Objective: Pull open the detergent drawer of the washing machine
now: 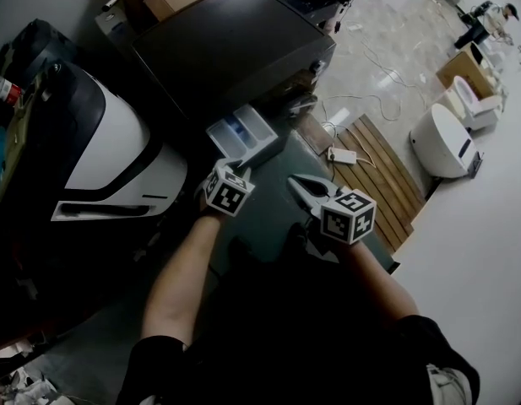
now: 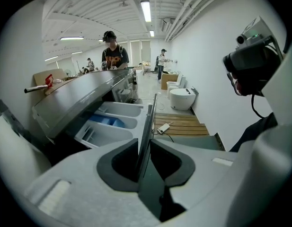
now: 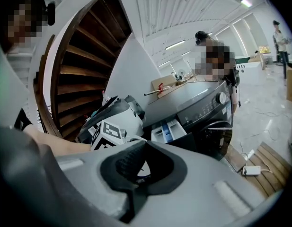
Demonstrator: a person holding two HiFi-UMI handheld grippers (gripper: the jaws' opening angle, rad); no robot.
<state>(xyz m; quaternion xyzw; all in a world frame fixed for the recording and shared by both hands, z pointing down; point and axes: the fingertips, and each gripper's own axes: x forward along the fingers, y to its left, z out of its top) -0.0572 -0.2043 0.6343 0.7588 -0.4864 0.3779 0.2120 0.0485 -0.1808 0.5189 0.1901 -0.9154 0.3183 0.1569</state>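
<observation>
Pale floor (image 1: pixel 387 49); dark washing machine (image 1: pixel 235 49), white detergent drawer (image 1: pixel 262 130) out, blue insert (image 1: pixel 237 129) inside; left hand-held gripper (image 2: pixel 145 160) clamps drawer front; right hand-held gripper (image 1: pixel 297 184) jaws together.

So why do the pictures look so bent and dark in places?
Both gripper views are fisheye, so straight lines bow and corners go black. In the left gripper view the ceiling lamp glares white, yet the drawer stays sharp. The head view is dim; the washer looks nearly black.

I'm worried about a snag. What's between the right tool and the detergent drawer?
Nothing: in the head view the stretch from the right tool to the detergent drawer is bare.
</observation>
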